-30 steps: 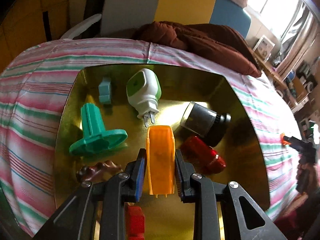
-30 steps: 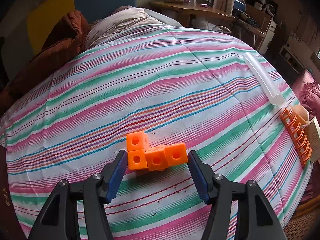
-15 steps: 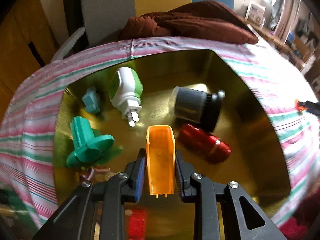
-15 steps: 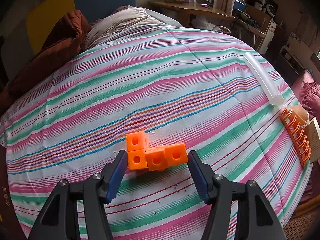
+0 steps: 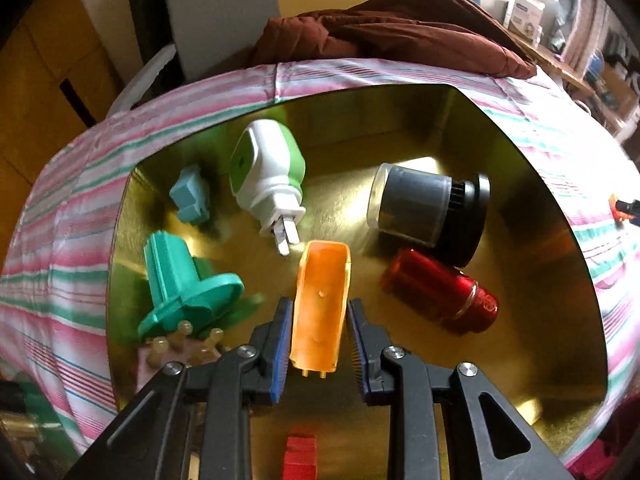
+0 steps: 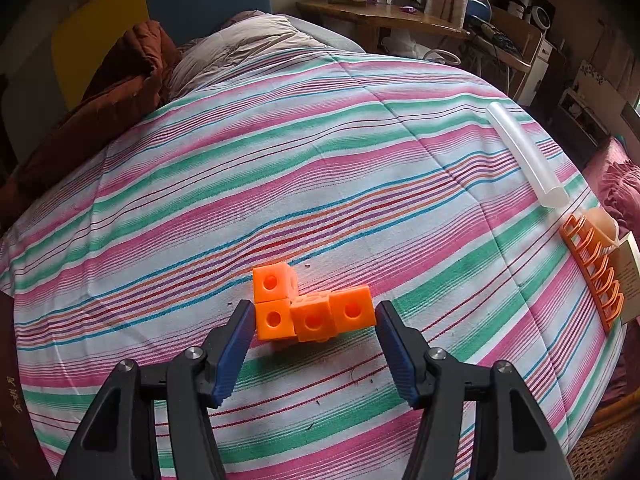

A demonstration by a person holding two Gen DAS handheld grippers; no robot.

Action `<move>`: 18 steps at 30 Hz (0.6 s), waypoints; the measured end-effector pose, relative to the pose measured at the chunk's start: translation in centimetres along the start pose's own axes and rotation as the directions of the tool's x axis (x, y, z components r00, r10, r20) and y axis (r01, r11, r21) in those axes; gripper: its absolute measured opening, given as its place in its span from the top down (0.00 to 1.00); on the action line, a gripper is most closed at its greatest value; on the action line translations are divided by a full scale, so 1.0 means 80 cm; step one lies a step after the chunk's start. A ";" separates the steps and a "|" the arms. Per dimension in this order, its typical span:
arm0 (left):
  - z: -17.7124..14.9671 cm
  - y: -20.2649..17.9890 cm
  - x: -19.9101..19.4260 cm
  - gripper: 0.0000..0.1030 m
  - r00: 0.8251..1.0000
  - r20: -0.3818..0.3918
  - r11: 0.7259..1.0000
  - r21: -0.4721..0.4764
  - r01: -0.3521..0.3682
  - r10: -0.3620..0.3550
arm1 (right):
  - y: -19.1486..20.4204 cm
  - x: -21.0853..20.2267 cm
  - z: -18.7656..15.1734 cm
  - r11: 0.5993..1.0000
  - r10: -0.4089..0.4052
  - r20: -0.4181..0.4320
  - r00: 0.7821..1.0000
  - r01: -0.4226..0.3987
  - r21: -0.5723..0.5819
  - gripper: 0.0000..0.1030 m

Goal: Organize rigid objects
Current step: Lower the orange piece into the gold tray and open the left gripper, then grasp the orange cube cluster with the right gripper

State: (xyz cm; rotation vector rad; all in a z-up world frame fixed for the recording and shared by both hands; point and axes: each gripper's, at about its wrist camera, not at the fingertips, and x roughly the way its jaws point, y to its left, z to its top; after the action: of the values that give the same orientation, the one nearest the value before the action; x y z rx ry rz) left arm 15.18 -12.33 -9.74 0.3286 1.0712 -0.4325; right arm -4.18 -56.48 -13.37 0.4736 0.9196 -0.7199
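In the left wrist view my left gripper [image 5: 320, 332] is shut on an orange plastic trough-shaped piece [image 5: 320, 304] and holds it over a gold tray [image 5: 560, 320]. In the tray lie a white and green plug adapter [image 5: 266, 176], a grey cylinder with a black cap [image 5: 424, 208], a red can [image 5: 440, 292], a green flanged piece [image 5: 184, 288], a light blue block [image 5: 190, 198] and a red block [image 5: 300, 456]. In the right wrist view my right gripper [image 6: 314, 326] is open, its fingers on either side of an L-shaped cluster of orange cubes [image 6: 308, 308] on the striped bedspread [image 6: 280, 168].
A brown blanket [image 5: 400, 28] lies beyond the tray. In the right wrist view a clear tube [image 6: 528, 156] and an orange rack [image 6: 592, 272] lie at the bed's right edge. A pale knobbed toy [image 5: 172, 344] sits by the tray's left rim.
The left gripper with the orange piece has turned, so the tray's contents have shifted right and closer in view. The right gripper and orange cubes have not moved.
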 end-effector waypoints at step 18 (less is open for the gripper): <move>-0.070 0.027 -0.138 0.34 0.946 0.313 0.974 -0.225 -0.011 0.083 | 0.005 -0.001 -0.001 1.000 -0.019 0.010 1.000 0.019 -0.023 0.40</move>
State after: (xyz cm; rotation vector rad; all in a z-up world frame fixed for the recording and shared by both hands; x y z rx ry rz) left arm 7.44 -5.88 -2.25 0.0807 0.7805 -0.3066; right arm -3.97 -56.18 -13.32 0.4411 0.9237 -0.7270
